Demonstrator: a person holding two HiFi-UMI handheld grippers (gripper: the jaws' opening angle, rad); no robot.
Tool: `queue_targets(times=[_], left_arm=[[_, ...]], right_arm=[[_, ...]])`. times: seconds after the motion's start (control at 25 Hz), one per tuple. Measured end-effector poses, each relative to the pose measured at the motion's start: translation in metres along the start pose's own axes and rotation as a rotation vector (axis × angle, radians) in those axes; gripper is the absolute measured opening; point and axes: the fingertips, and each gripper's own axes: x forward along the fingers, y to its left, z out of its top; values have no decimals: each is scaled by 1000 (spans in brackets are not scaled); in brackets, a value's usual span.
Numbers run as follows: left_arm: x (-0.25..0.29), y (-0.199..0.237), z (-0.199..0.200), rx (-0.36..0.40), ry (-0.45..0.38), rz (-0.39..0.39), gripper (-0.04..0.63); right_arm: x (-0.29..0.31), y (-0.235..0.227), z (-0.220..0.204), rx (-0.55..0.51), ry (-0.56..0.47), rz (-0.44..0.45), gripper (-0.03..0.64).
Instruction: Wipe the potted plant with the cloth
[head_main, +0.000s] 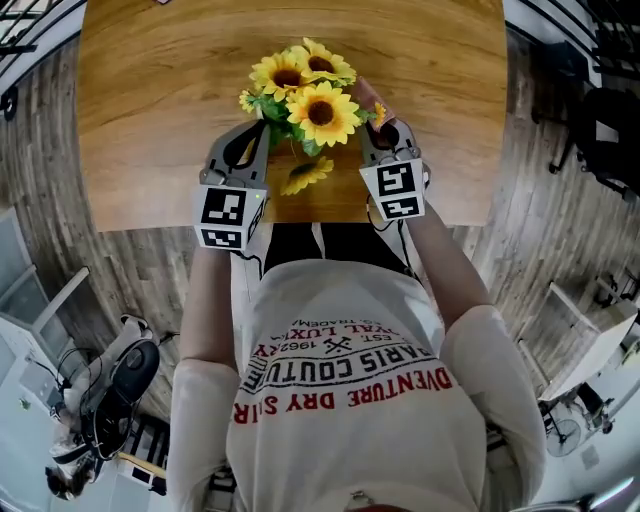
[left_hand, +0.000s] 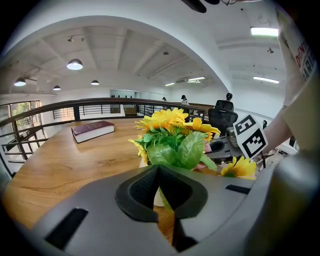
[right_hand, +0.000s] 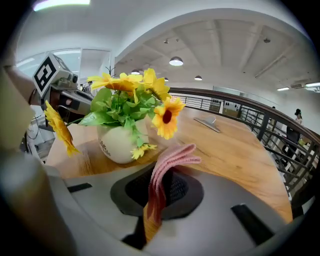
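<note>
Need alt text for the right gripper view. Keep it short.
The right gripper is shut on a folded pink cloth that sticks up from its jaws. Just beyond it, a white pot of sunflowers stands on a wooden table, with a railing and ceiling lights behind.

Upright white-potted sunflower plant; folded pink cloth near it.

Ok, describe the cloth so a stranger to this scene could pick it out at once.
Start at the wooden table and find the potted plant of yellow sunflowers near its front edge. Just right of it is the right gripper, shut on the cloth. It is the only pink thing there, a folded strip sticking up from the jaws.
</note>
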Motion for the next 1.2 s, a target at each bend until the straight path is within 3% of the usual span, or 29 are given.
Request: queue_targets(times=[0.2,0.32,0.52,1.2], left_arm=[[0,2,-1,-54,-12,-28,16],[0,1,0,-47,-15,-42,17],[-2,3,0,-88,-25,-83,16],[-2,2,1,-37,-46,-199,15]], right_arm=[[9,19,6,-8,-12,61,34],[13,33,7,-2,-16,113,34],[18,50,13,-7,-28,140,34],[5,82,0,-4,15,140,34]])
